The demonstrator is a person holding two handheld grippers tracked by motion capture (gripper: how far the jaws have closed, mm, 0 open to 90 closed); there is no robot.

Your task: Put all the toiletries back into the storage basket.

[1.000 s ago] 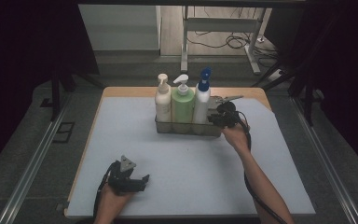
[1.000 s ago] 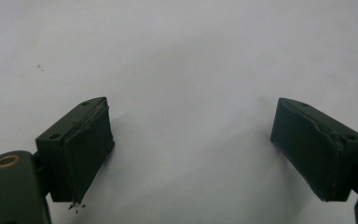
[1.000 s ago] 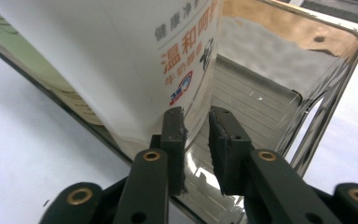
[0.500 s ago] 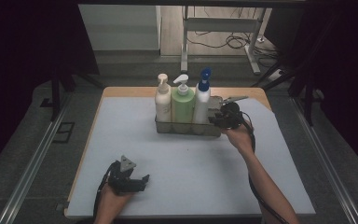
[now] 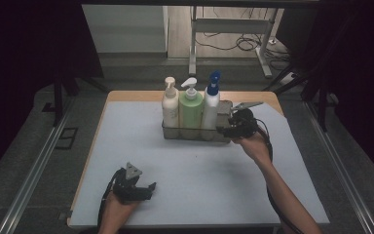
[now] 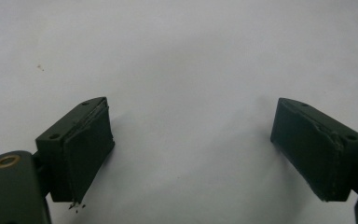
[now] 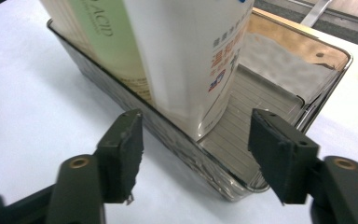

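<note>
green bottle: label reads "ACID", start cut off. white bottle: orange Chinese characters plus a small red-blue mark, too partial to read. No other legible text.

The room was dark at both sides. The tabletop was pale with a brown wooden edge at the back. A grey floor lay around it, with metal rails along each side. Behind stood a white frame on a lit wooden floor, with black cables beneath it.
</note>
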